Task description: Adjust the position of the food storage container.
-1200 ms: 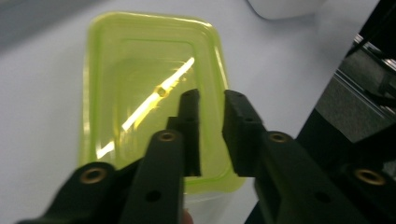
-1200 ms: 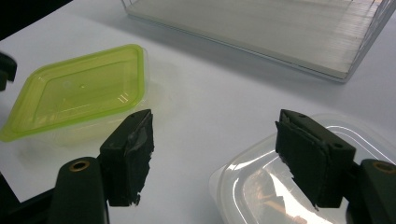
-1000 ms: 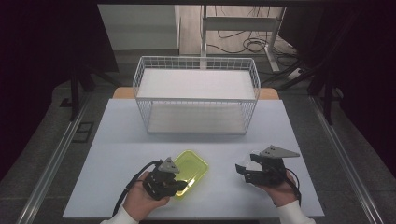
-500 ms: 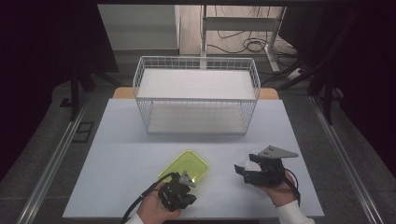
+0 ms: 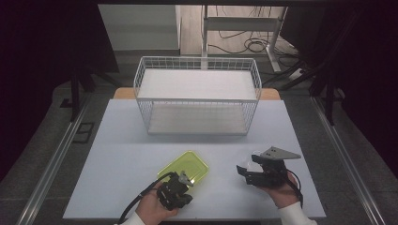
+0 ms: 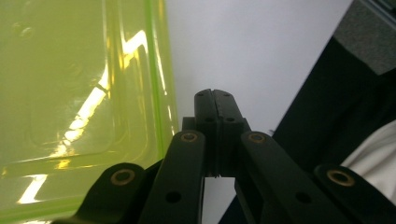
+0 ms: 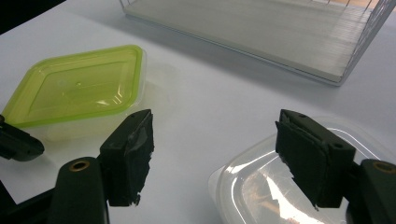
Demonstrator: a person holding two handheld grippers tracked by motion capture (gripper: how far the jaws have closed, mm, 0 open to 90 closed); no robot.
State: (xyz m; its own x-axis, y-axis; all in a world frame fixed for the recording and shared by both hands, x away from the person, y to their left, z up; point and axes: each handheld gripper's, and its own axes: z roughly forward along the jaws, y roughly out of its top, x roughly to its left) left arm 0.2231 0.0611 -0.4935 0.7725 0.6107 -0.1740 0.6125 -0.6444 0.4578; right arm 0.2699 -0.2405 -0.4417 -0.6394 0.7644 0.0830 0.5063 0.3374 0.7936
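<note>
A white table (image 5: 122,159) has a white wire basket (image 5: 197,96) sitting at its far middle, with a flat white board as its floor.

Closer to the person, a yellow-green lidded container (image 5: 187,165) lies flat on the table, left of centre. The left gripper (image 5: 180,179) is right at its near edge, held in the person's left hand (image 5: 152,208), with a black cable trailing off toward the near left. In the left gripper view the jaws are pressed together with nothing between them, and the container's rim sits just to their left. Can't really tell if the jaws touch the rim or just sit next to it.

On the right, the right hand (image 5: 281,192) holds the right gripper (image 5: 245,171), grey three-cornered plate on top, pointing left. Its jaws are spread wide apart, nothing in them. In the right gripper view a clear plastic container (image 7: 285,186) lies on the table under and between the jaws, mostly by the right one, with the yellow-green one off to the far left.
</note>
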